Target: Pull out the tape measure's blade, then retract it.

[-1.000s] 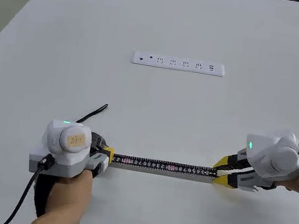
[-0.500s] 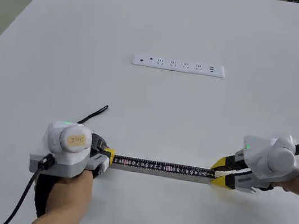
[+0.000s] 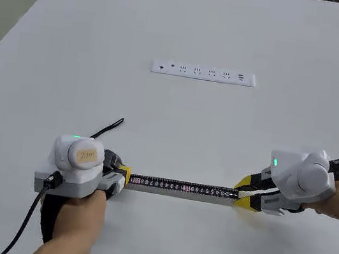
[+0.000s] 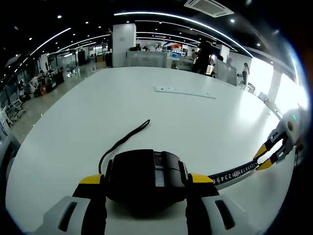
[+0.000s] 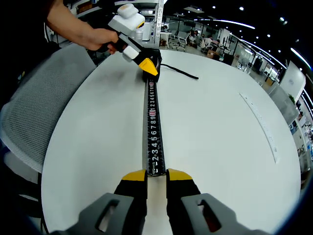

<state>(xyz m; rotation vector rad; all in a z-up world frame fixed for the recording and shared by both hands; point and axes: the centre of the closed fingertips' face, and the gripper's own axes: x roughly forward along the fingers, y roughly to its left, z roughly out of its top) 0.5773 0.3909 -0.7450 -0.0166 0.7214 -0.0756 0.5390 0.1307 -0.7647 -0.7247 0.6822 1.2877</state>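
The black tape measure (image 3: 110,164) sits on the white table, and my left gripper (image 3: 121,177) is shut on its case (image 4: 144,176). Its blade (image 3: 182,187) runs flat to the right across the table, numbers up. My right gripper (image 3: 242,191) is shut on the blade's tip. In the right gripper view the blade (image 5: 154,127) stretches away from the yellow jaw tips of that gripper (image 5: 155,175) to the case held by the left gripper (image 5: 145,64). The right gripper (image 4: 264,156) also appears at the far right of the left gripper view, at the end of the blade (image 4: 234,174).
A white power strip (image 3: 202,72) lies further back on the table (image 3: 252,134). The tape measure's black wrist strap (image 3: 106,128) trails away from the case. A mesh chair (image 5: 44,103) stands beside the table.
My right gripper has moved left toward the case with the blade tip in it, so the exposed blade is shorter. The left gripper and the case have stayed put.
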